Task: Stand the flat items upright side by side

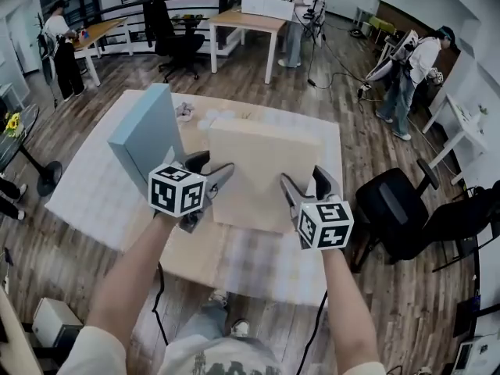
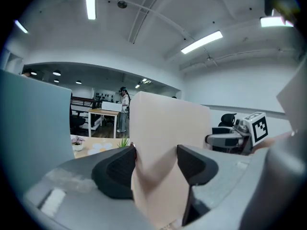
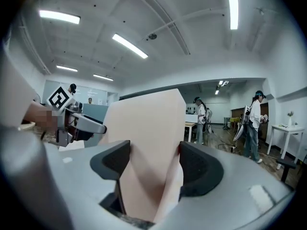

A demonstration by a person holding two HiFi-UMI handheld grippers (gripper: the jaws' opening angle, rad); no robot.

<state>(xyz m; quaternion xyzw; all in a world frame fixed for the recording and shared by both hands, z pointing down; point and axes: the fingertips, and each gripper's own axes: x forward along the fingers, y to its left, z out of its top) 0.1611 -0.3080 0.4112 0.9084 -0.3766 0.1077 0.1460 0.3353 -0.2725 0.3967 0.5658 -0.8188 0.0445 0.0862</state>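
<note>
Head cam looks steeply down; gripper cams, close in, share beige box [image 2: 163,123].

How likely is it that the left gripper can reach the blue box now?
Probably not yet. The left gripper is clamped on the beige box, which the right gripper also holds. The blue box stands close beside it, nothing between.

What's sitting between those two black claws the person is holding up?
A pale beige flat box: in the head view it spans the gap, with the left gripper clamped on one edge and the right gripper on the other.
</note>
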